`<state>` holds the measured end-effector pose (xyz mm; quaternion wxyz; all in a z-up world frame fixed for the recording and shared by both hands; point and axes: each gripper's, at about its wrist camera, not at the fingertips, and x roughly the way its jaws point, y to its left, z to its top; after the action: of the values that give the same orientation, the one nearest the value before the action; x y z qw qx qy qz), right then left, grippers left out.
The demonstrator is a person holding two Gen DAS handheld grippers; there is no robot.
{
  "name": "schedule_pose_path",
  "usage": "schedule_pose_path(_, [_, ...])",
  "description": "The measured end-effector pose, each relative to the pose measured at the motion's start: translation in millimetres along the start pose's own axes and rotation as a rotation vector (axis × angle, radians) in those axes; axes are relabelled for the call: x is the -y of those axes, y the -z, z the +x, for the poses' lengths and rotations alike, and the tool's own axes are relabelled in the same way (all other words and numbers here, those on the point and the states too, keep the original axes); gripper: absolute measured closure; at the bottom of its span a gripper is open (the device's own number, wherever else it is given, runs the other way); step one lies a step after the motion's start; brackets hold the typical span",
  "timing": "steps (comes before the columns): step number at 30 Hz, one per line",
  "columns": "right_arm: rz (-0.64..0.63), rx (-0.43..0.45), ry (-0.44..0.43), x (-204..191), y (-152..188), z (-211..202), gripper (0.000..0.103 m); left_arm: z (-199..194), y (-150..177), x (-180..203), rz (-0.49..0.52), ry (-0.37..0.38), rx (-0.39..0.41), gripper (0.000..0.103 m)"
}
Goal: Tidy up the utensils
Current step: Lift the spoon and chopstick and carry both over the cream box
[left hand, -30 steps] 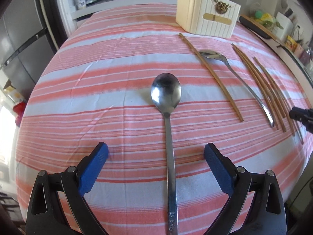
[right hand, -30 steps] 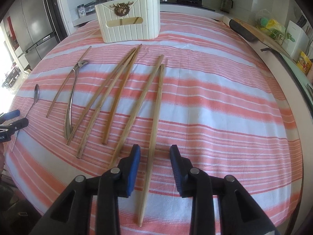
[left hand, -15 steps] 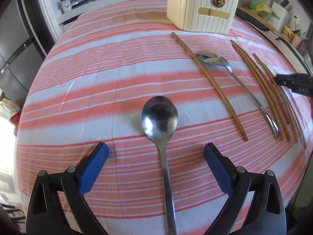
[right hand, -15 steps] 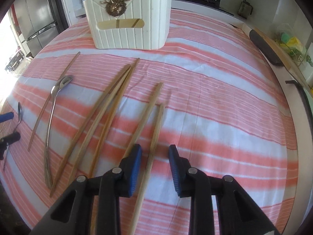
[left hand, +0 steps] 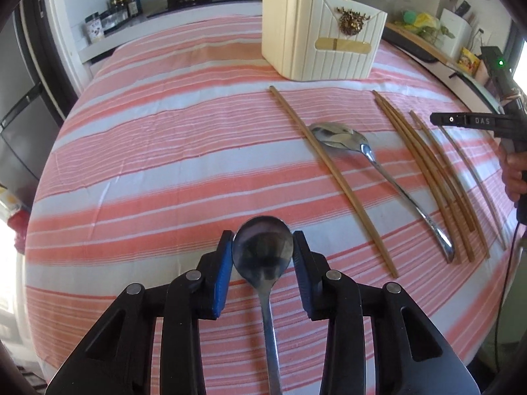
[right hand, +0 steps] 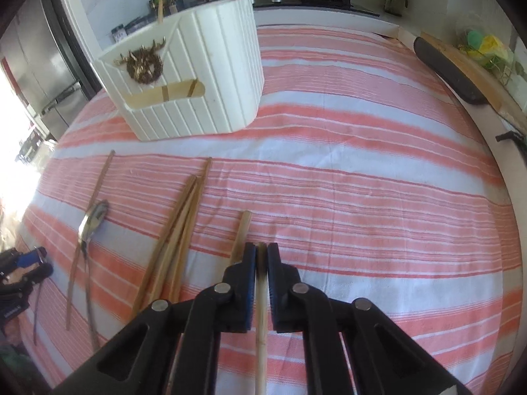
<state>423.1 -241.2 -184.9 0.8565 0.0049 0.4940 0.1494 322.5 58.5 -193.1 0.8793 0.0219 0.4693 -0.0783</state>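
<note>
A steel spoon (left hand: 263, 260) lies on the striped cloth, bowl pointing away from me. My left gripper (left hand: 263, 242) has its jaws closing on that bowl, a blue pad touching each side. In the right wrist view my right gripper (right hand: 261, 254) is shut on the far end of a pale wooden chopstick (right hand: 262, 316). A second chopstick (right hand: 242, 233) lies just left of it. The white ribbed utensil holder (right hand: 197, 82) stands at the far side of the table, with sticks poking out of its top.
A second spoon (left hand: 339, 136) lies beside a single brown chopstick (left hand: 332, 181), with several more chopsticks (left hand: 428, 171) to its right. The striped cloth (left hand: 164, 164) is bare on the left. A stove with pans stands behind the table, and a cutting board sits at the right edge.
The left jaws went from wide open to closed against the spoon's bowl after sliding up from its handle. The right gripper moved toward the holder and shut on the chopstick.
</note>
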Motion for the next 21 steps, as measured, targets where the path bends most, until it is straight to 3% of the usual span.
schedule_pose_path(10, [-0.003,0.281,-0.133,-20,11,-124,0.096,-88,-9,0,-0.051,0.061,0.206,0.068])
schedule_pose_path(15, [-0.046,0.413,-0.144,-37,21,-178,0.096,-128,-15,1,-0.059,0.091,0.3,0.068])
schedule_pose_path(21, [-0.081,0.519,-0.138,-58,31,-213,0.096,-146,-17,2,-0.087,0.122,0.351,0.07])
